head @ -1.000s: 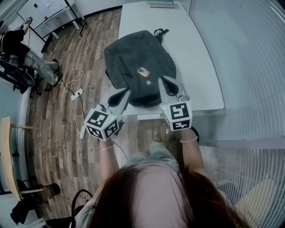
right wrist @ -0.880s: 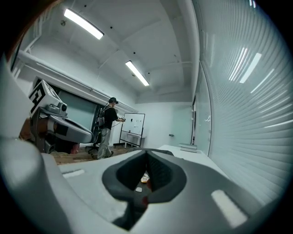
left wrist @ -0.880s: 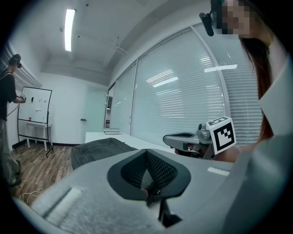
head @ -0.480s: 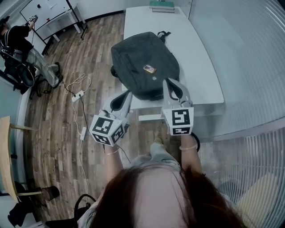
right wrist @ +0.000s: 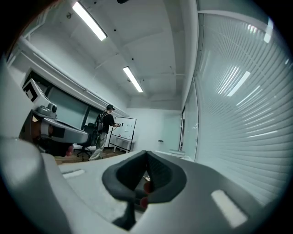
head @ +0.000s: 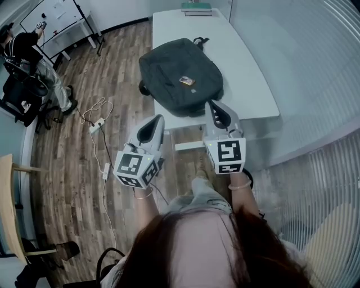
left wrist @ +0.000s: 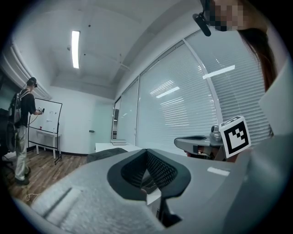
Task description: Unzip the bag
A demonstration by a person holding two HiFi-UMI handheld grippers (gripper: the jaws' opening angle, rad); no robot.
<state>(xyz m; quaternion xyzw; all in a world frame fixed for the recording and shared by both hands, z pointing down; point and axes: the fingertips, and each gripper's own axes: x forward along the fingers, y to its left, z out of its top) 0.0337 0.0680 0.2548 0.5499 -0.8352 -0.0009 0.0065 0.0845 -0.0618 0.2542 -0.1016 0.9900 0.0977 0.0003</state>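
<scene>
On the table [head: 247, 84], the bag [head: 180, 76] is lying flat. Nearer, the left gripper [head: 157, 119] and right gripper [head: 212, 104] are hovering, jaws pressed together.

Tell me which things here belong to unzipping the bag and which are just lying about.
For the job: the dark bag on the white table; left tool and right tool, both shut, empty.
Lying about: books at the table's far end; power strip with cable on the floor; whiteboard.

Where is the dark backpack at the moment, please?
Head view, upper centre: the dark backpack lies flat on the white table, just ahead of the left gripper and right gripper.
</scene>
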